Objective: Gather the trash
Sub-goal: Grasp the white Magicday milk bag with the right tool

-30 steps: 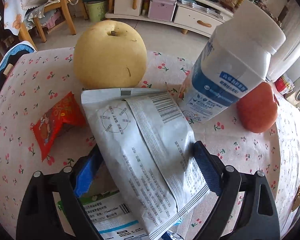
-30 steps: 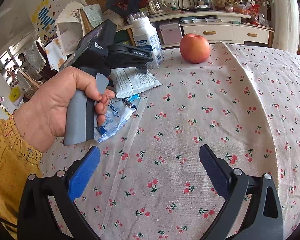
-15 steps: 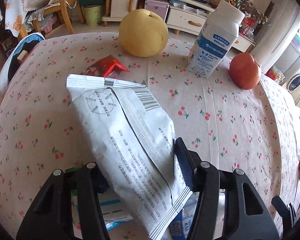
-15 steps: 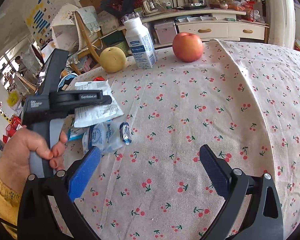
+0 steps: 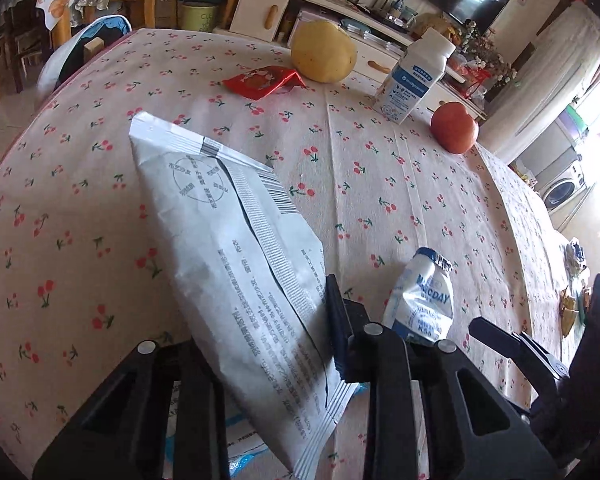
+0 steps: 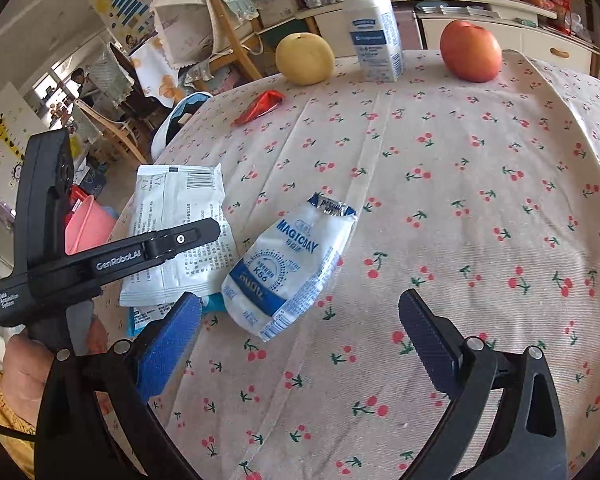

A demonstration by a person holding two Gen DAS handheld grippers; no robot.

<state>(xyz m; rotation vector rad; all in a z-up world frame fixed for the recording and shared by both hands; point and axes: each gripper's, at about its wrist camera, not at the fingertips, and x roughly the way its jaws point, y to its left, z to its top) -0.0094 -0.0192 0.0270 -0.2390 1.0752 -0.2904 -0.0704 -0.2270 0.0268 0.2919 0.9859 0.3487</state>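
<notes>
The tablecloth (image 6: 460, 200) is cream with red cherries. A white, grey-printed packet (image 5: 236, 264) and a white-and-blue pouch (image 6: 288, 264) contrast with a red wrapper (image 6: 260, 106), yellow pear (image 6: 305, 60) and red apple (image 6: 471, 50).

Surface (image 6: 480, 208): matt woven cloth, cherry print. White wrapper (image 5: 236, 264): creased, matt film. Red wrapper (image 5: 262, 80) at 12 o'clock: glossy foil.

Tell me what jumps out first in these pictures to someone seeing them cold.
The big white printed packet fills the left wrist view, pinched in the left gripper, whose jaws have just been closing on it. Beside it, a blue-and-white pouch lies flat on the cherry-print tablecloth, just ahead of the open right gripper. At the far edge stand a yellow pear, a white bottle and a red apple.
</notes>
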